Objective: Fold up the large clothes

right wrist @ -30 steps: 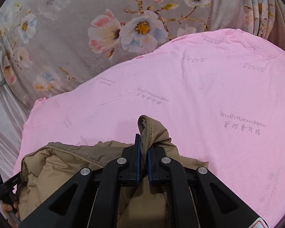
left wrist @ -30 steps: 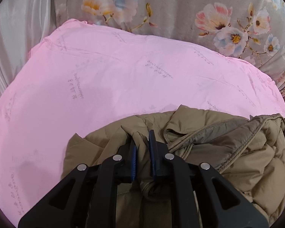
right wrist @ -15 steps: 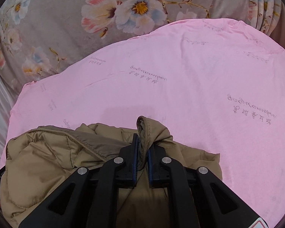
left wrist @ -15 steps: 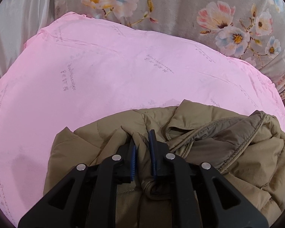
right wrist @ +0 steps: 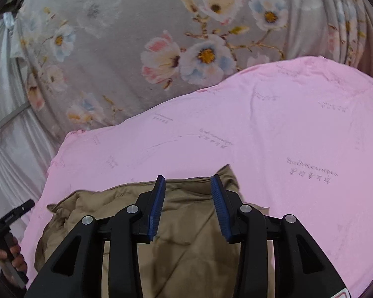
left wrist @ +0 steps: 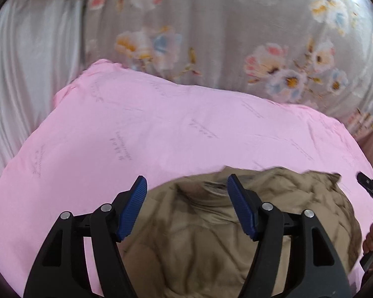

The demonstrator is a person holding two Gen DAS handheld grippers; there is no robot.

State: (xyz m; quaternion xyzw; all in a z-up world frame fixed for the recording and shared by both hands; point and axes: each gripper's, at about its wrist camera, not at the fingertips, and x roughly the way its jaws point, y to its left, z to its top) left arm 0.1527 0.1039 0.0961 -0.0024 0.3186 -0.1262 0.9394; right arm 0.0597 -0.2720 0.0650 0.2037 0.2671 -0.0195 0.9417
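Note:
A tan puffer jacket [left wrist: 211, 236] lies bunched on the pink sheet [left wrist: 161, 129]. My left gripper [left wrist: 186, 186] is open and empty just above the jacket's far edge. In the right wrist view the same jacket [right wrist: 186, 243] lies flat on the pink sheet [right wrist: 286, 129], and my right gripper [right wrist: 187, 182] is open and empty over its far edge. The blue finger pads [right wrist: 158, 203] hold nothing.
A grey floral cover [left wrist: 223, 37] lies beyond the sheet, and it also shows in the right wrist view [right wrist: 161, 49]. A pale satin drape [left wrist: 24, 74] hangs at the left. The other hand-held gripper shows at the right edge [left wrist: 370, 191] and the left edge [right wrist: 10, 221].
Both grippers were shut on folds of the jacket; now both are open and the jacket has dropped onto the sheet. Both cameras have lifted and tilted up.

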